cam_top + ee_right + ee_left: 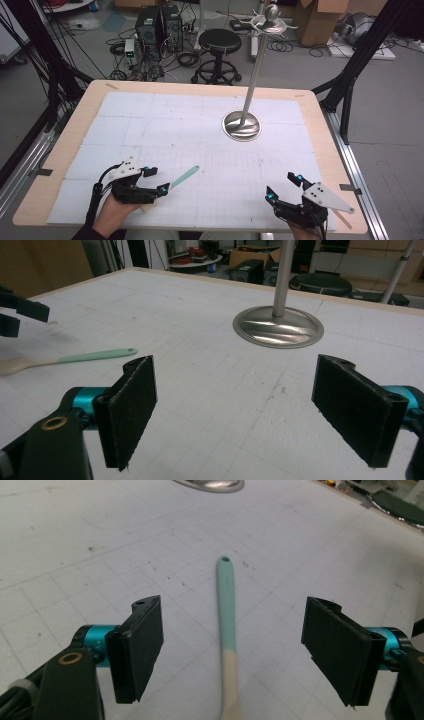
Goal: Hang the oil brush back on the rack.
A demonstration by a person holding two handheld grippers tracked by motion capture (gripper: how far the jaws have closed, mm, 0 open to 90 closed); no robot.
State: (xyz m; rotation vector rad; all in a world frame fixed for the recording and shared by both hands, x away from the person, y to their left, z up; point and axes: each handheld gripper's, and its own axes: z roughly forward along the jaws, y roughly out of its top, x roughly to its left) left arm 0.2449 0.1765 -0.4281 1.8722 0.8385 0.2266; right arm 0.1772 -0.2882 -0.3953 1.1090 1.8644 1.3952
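A: Start at the left gripper (161, 181). What is it doing?

B: Its jaws stand wide apart, nothing pinched. In the left gripper view the spoon (226, 610) lies flat on the table between them, handle pointing away, but neither pad touches it.

A: So the spoon is not held?

B: No, it rests on the white gridded mat (200, 150), near the front left of the table. The mint-green end of the handle points towards the middle of the mat; the pale wooden part runs back under the gripper.

A: And the right gripper (283, 188)?

B: Also released and empty, near the front right edge, well apart from the spoon. From the right gripper view the spoon (70, 360) shows far off to one side.

A: Anything farther out?

B: A metal stand (242, 125) with a round base sits past the middle of the mat, its pole rising to hooks at the top.

A: Which step is this, then?

B: I'd judge it the approach to pick up the spoon. Next, the left gripper needs to sink a little, keep the handle centred, and close squarely on it so it doesn't skid or twist out.
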